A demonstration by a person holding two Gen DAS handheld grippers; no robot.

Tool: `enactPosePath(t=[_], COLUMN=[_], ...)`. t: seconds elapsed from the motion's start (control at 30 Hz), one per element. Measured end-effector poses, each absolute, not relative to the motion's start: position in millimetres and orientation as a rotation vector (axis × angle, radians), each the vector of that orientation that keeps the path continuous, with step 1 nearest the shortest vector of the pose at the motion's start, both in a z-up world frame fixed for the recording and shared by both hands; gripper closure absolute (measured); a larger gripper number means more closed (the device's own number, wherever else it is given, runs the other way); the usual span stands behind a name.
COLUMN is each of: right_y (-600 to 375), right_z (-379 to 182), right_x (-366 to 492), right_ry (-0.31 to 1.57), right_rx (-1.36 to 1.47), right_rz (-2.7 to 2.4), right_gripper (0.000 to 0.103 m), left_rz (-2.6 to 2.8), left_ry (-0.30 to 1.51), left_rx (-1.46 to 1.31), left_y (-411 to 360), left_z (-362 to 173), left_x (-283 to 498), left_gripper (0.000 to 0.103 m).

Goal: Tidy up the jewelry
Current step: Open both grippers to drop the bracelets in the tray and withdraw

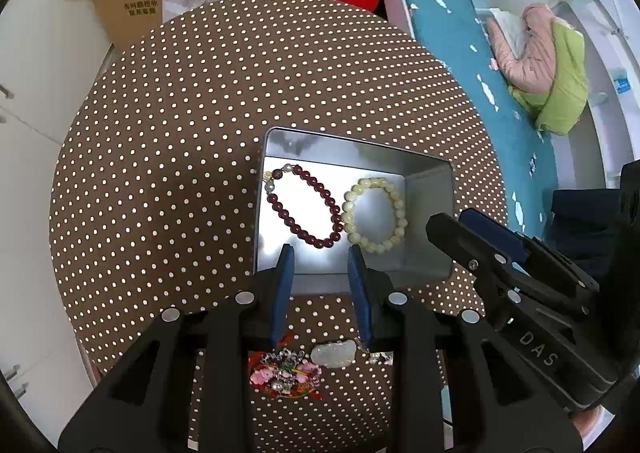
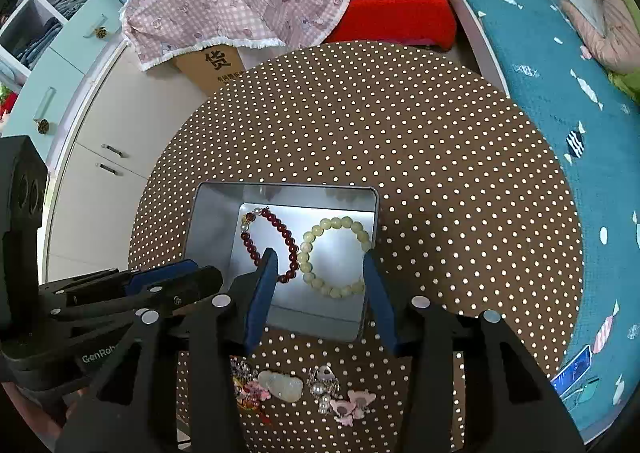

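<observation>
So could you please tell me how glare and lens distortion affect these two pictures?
Left wrist view: the tin floor glares white around the red bracelet, and the table edge bulges. Right wrist view: milder glare under the pale bracelet, the bed bends round the dark frame edge; both look sharp.

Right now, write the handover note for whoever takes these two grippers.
Left gripper: open, nothing held, above the near edge of the rectangular silver metal tin.
Right gripper: open, empty, over the same tin.
Done: dark red bead bracelet and pale yellow bead bracelet lie side by side in the tin.
Left: white carved jade pendant, pink charms and silver pearl pieces on the brown dotted tablecloth.
</observation>
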State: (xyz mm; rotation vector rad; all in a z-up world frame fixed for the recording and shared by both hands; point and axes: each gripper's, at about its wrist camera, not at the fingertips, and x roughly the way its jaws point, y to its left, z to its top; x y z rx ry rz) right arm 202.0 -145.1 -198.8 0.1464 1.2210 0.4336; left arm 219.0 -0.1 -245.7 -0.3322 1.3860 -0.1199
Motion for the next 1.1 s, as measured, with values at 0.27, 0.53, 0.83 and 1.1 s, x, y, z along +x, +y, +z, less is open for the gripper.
enactPosePath(t=[0.27,0.53,0.83,1.1], right_y=[-158,-166,-162,-152], right_z=[-181,-180,-207,-237], right_x=[172,143,116,90], right_ry=[1.169,1.159,1.235,1.321], right_rx=[0.149,0.154,0.134,0.104], right_rz=[0.417,0.393,0.392,0.408], right_gripper=[0.059,0.055,0.050,0.049], left_rz=[-0.134,-0.123,-0.134,-0.111], left_ry=[1.337,1.330,1.444,1.495], left_rx=[-0.310,-0.305,-0.276,-0.198], left_y=[-3,4,14,12], left_z=[-223,-219,-262,-295], left_x=[189,146,99,78], left_gripper=[0.073,0.064,0.064,0.064])
